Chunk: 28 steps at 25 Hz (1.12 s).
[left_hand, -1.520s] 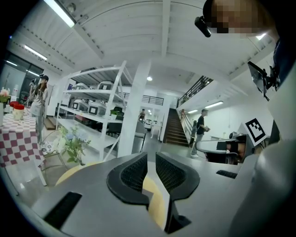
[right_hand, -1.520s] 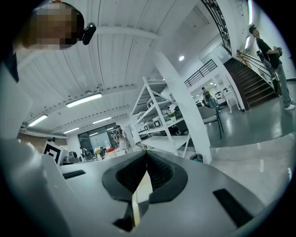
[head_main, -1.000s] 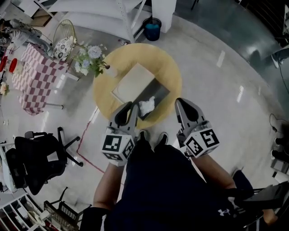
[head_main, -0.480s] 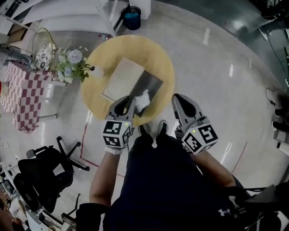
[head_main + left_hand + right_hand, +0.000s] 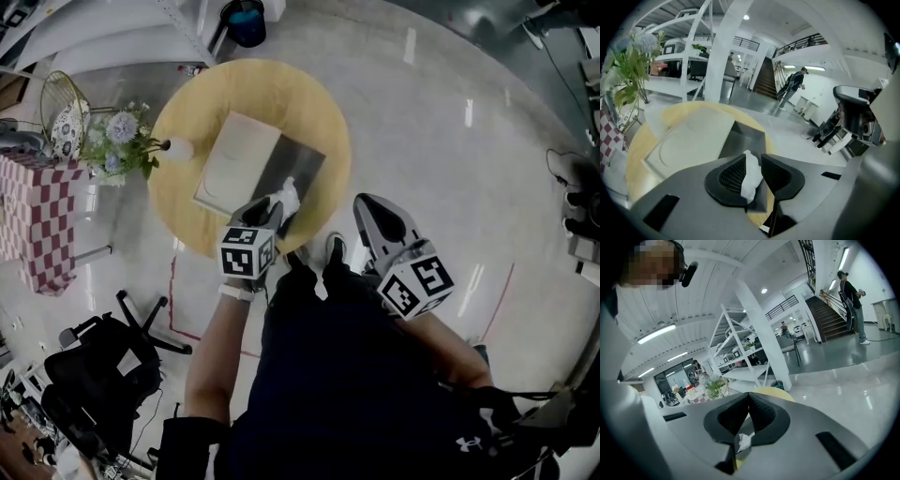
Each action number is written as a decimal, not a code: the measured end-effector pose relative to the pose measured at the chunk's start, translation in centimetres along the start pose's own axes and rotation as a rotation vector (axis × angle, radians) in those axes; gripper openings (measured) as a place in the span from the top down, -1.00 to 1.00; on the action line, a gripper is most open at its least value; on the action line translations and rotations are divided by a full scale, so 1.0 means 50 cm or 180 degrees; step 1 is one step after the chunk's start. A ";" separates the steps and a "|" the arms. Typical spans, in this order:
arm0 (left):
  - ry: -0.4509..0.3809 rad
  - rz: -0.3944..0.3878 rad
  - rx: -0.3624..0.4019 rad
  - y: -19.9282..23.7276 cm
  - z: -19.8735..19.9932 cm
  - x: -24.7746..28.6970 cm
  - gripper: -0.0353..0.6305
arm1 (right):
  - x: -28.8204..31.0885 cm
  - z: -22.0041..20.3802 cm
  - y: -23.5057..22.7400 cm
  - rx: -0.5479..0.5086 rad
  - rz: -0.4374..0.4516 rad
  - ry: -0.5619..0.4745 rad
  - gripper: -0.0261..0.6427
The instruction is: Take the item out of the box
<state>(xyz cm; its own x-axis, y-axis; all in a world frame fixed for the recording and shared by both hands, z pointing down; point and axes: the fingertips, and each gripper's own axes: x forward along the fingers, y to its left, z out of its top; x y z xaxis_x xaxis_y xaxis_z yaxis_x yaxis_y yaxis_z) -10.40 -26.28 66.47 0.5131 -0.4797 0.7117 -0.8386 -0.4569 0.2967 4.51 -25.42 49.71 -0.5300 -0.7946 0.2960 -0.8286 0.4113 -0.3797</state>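
Presently, the left hand-held gripper (image 5: pixel 753 160) clamps the white crumpled item (image 5: pixel 749 182) at the open box (image 5: pixel 298 169) on the round tabletop (image 5: pixel 187 127). The right hand-held gripper (image 5: pixel 749 395) is closed and empty.

Reached into the box with the left gripper.

Carried the left gripper (image 5: pixel 279 202) forward from the near rim of the round yellow table (image 5: pixel 314 103), out over the dark open box (image 5: pixel 302 161). A second ago held short of the white item (image 5: pixel 289 195), with that crumpled piece lying just right of the tips; half a second ago brought up against it; now clamped on it, with both jaws pressed to its sides and its top poking up between them. Swung the head view too: table and box now sit higher and further left in frame, and the blue bin (image 5: pixel 244 19) is pushed to the top edge.
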 end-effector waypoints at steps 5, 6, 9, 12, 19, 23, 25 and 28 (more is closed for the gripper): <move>0.0317 0.0045 -0.0035 0.016 -0.049 0.048 0.56 | -0.003 -0.008 -0.013 0.0061 -0.0053 0.0032 0.89; 0.0374 0.0050 -0.0031 0.019 -0.057 0.057 0.56 | -0.003 -0.010 -0.014 0.0070 -0.0063 0.0036 0.89; 0.0527 0.0039 -0.0021 0.024 -0.075 0.077 0.56 | -0.004 -0.013 -0.019 0.0099 -0.0089 0.0039 0.89; 0.0665 0.0018 -0.0024 0.022 -0.087 0.095 0.56 | -0.005 -0.018 -0.030 0.0168 -0.0120 0.0054 0.89; 0.1002 0.0075 0.0078 0.024 -0.103 0.111 0.58 | -0.005 -0.025 -0.034 0.0229 -0.0148 0.0088 0.89; 0.1307 0.0167 0.0234 0.032 -0.124 0.119 0.60 | -0.003 -0.024 -0.034 0.0255 -0.0163 0.0072 0.89; 0.1478 0.0207 0.0338 0.036 -0.135 0.119 0.64 | -0.002 -0.024 -0.034 0.0259 -0.0175 0.0064 0.89; 0.1610 0.0229 0.0479 0.035 -0.140 0.121 0.74 | -0.008 -0.021 -0.040 0.0269 -0.0204 0.0043 0.89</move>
<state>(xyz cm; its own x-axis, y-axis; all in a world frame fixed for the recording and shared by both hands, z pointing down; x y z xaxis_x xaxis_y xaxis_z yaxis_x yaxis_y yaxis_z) -10.05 -24.72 75.75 0.2717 -0.1095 0.9561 -0.8139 -0.5563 0.1676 6.19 -25.47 51.27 -0.4792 -0.8118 0.3337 -0.8431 0.3201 -0.4320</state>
